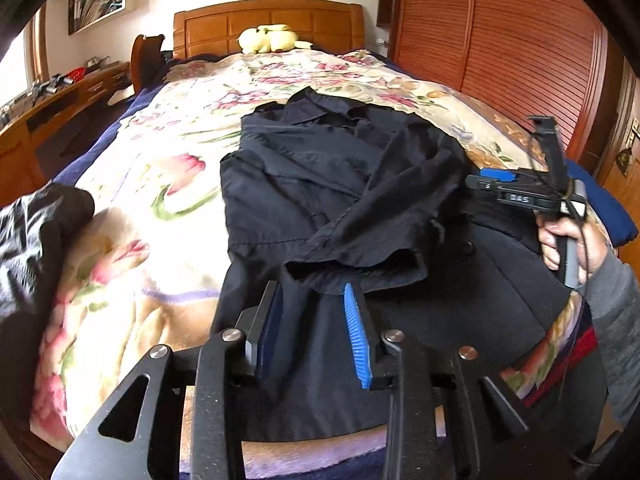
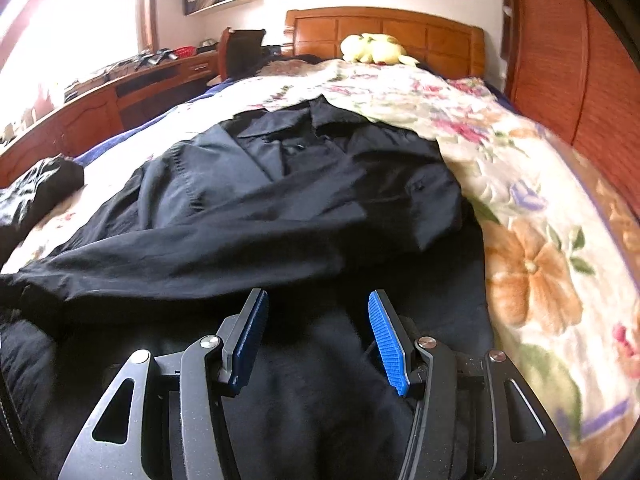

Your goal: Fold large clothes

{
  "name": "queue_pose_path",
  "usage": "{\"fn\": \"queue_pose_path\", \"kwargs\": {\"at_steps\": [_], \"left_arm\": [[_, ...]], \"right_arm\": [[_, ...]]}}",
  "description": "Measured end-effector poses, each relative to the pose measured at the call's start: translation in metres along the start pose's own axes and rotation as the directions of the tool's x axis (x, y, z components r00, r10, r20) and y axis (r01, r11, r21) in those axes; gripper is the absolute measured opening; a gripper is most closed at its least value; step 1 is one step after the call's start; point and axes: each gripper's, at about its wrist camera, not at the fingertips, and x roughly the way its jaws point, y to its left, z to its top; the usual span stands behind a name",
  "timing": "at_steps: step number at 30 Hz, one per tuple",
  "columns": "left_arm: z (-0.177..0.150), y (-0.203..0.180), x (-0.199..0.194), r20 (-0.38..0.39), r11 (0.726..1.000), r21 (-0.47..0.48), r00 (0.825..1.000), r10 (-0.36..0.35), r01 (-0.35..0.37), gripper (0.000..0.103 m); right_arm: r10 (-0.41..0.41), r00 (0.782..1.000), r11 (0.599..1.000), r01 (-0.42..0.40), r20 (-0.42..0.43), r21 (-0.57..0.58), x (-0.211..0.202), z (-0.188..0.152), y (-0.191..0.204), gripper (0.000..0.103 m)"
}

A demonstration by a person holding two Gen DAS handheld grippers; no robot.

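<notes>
A large black jacket (image 1: pixel 320 184) lies on the floral bedspread (image 1: pixel 168 128), collar toward the headboard, with both sleeves folded across its front. It fills the middle of the right wrist view (image 2: pixel 280 184). My left gripper (image 1: pixel 314 292) is open just above the jacket's lower part, at a sleeve cuff (image 1: pixel 352 268), holding nothing. My right gripper (image 2: pixel 316 300) is open and empty over the jacket's hem. It also shows from the side in the left wrist view (image 1: pixel 476 180), at the jacket's right edge, held by a hand.
Another dark garment (image 1: pixel 36 232) lies bunched at the bed's left edge. A yellow plush toy (image 1: pixel 268 38) sits by the wooden headboard (image 1: pixel 272 20). A wooden desk (image 1: pixel 60 104) stands to the left, and a slatted wardrobe (image 1: pixel 500 48) to the right.
</notes>
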Motion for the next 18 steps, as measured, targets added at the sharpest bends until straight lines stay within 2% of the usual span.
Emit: {"fn": "queue_pose_path", "kwargs": {"at_steps": [5,10,15,18], "left_arm": [[-0.007,0.016,0.004,-0.005,1.0,-0.016,1.0,0.008,-0.008,0.033],[-0.012,0.032,0.003,0.001,0.999,-0.032,1.0,0.014,-0.014,0.033],[-0.018,0.045,0.001,0.006,0.999,-0.035,1.0,0.015,-0.015,0.033],[-0.022,0.051,-0.001,0.009,0.999,-0.032,1.0,0.011,-0.011,0.033]], "right_arm": [[0.127,0.992,0.989,-0.128,-0.014,-0.071,-0.013,0.011,0.049,0.054],[0.271,0.962,0.954,-0.274,-0.042,-0.123,-0.012,0.029,0.107,0.054],[0.31,0.944,0.934,-0.325,-0.109,-0.152,0.0,0.029,0.132,0.054],[0.319,0.933,0.924,-0.345,-0.166,-0.163,0.002,0.014,0.141,0.054]]}}
